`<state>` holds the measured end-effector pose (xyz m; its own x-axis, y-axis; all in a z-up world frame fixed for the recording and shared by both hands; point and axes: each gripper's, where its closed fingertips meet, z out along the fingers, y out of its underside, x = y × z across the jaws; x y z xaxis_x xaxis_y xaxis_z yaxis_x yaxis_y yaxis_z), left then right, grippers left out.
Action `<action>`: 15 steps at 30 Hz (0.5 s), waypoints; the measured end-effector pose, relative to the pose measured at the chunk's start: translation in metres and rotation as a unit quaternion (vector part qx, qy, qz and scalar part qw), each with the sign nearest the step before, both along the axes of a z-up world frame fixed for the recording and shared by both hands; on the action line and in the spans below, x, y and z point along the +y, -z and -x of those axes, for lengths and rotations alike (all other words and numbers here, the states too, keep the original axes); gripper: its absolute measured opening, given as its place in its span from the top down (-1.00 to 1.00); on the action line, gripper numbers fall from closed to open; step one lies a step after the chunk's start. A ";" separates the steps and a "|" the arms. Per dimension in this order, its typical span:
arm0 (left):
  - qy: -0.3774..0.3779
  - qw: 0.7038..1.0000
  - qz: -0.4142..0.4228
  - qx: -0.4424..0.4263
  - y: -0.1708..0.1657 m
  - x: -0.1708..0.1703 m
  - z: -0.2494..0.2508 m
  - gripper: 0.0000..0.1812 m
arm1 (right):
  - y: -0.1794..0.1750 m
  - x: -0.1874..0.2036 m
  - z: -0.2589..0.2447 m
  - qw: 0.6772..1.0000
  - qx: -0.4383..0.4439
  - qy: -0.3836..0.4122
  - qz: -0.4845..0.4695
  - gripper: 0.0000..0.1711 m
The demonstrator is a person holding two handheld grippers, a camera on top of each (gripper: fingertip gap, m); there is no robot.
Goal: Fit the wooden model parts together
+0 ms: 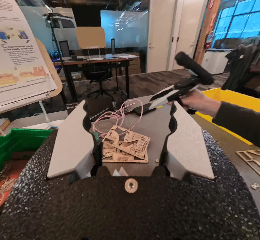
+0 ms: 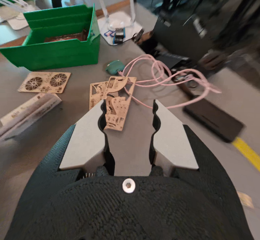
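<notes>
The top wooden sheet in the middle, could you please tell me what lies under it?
Under the top wooden sheet lies a second wooden sheet, partly covered; its hidden part cannot be seen.

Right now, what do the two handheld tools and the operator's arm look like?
Both tools, left and right, have a rough-textured black printed body, a silver centre screw and pale grey wedge fingers edged with wavy black pads. Seen from the left wrist view, the right tool has a black cylindrical top. The arm wears a dark sleeve.
</notes>
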<state>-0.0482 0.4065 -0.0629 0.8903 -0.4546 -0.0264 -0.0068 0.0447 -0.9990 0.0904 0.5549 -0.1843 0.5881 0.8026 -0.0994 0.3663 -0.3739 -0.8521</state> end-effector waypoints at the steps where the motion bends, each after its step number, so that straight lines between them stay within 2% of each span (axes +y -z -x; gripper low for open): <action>1: 0.012 1.000 -0.009 -0.007 -0.002 -0.005 -0.004 -0.24 | -0.014 -0.014 -0.016 0.999 -0.010 0.010 -0.040 0.24; 3: 0.035 0.999 -0.025 -0.013 -0.004 -0.015 -0.014 -0.22 | -0.034 -0.047 -0.052 0.993 -0.045 0.032 -0.107 0.25; 6: 0.075 0.996 -0.042 -0.014 -0.006 -0.033 -0.029 -0.20 | -0.043 -0.098 -0.105 0.981 -0.103 0.066 -0.153 0.53; 7: 0.086 0.995 -0.047 -0.011 -0.006 -0.040 -0.032 -0.20 | -0.040 -0.115 -0.120 0.979 -0.115 0.079 -0.148 0.59; 10: 0.105 0.992 -0.069 -0.002 -0.009 -0.061 -0.035 -0.16 | -0.025 -0.161 -0.151 0.981 -0.113 0.117 -0.105 0.59; 12: 0.117 0.990 -0.084 0.003 -0.013 -0.074 -0.034 -0.12 | -0.016 -0.176 -0.172 0.974 -0.119 0.163 -0.103 0.58; 15: 0.118 0.988 -0.103 0.011 -0.020 -0.086 -0.027 -0.10 | -0.004 -0.175 -0.186 0.966 -0.121 0.213 -0.087 0.58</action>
<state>-0.0215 0.3204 -0.0429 0.7581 -0.6328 -0.1577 0.0075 0.2502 -0.9682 0.2762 0.3796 -0.1803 0.8571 0.4756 0.1980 0.4083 -0.3926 -0.8241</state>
